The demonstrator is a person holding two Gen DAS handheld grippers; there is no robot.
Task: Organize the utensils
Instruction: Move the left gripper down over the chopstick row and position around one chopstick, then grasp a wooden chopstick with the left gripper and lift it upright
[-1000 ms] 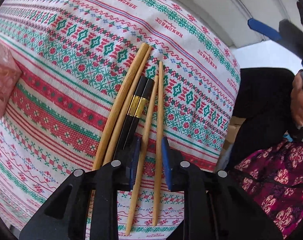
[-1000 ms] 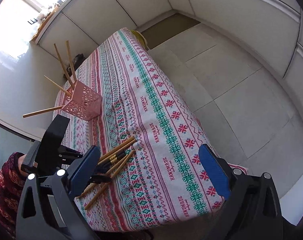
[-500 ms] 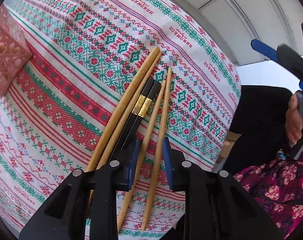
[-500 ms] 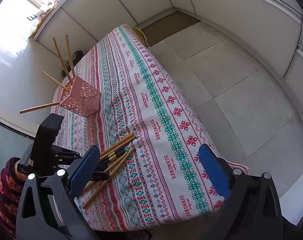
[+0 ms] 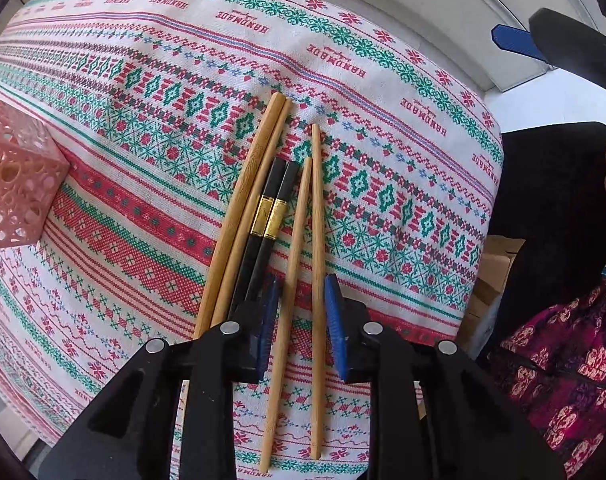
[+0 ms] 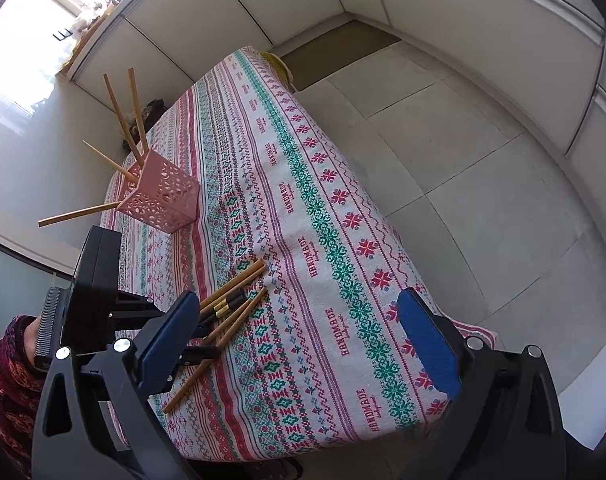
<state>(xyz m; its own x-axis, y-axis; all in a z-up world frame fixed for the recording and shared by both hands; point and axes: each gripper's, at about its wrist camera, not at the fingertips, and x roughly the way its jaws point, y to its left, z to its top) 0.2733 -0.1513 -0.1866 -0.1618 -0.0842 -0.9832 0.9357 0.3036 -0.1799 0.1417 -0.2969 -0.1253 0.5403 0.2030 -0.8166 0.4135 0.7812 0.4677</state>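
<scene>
Pickup step. Left gripper [image 5: 301,322] low over worktop [image 5: 383,92], fingers spread astride two thin bamboo chopsticks [image 5: 303,248]; nothing pinched. Right gripper [image 6: 303,344] idle, fingers wide. Next: squeeze, lift, carry to pink holder [image 6: 163,200], well apart.

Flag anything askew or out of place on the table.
The pink holder is tipped on an edge rather than standing flat, and its four chopsticks splay out at wild angles. Six more chopsticks lie loose on the cloth, roughly parallel, the two thin ones between the open left gripper fingers.
</scene>
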